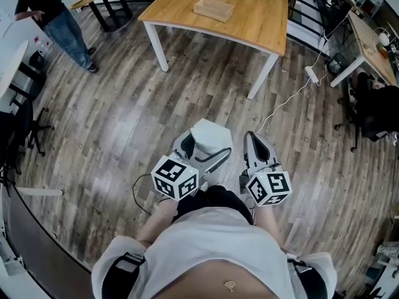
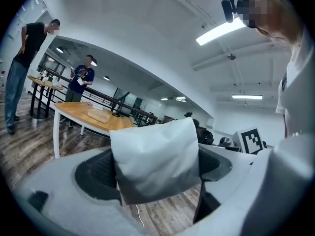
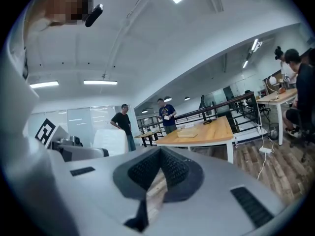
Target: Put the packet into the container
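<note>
Open office here, wood-plank floor (image 1: pixel 112 123) underfoot and a long wooden bench (image 1: pixel 262 27) on white legs well ahead, a flat tan box (image 1: pixel 213 9) sitting on its top. A white cable (image 1: pixel 287 101) trails over the planks from a power strip (image 1: pixel 312 75) near the bench's leg, and a bystander (image 1: pixel 53 17) stands off at the far left. Down in front of the person, both tools are up, side by side and about level, above the floor. The left hand-held gripper (image 1: pixel 201 154) has the packet (image 2: pixel 156 156), a soft white pouch, and it's a wide grip: the jaws stand far apart with the dark pads pressed against the packet's two sides. The pouch fills the gap and bulges up above the jaw tips. So the packet is in the air, clamped at the left tool's front, well apart from the bench and the box. Just beside it, the right hand-held gripper (image 3: pixel 158 173) carries nothing: its ribbed pads come together at the tips, only floor showing through the narrow slit beneath. Each tool's marker cube (image 1: pixel 176 177) faces up at the head camera.
</note>
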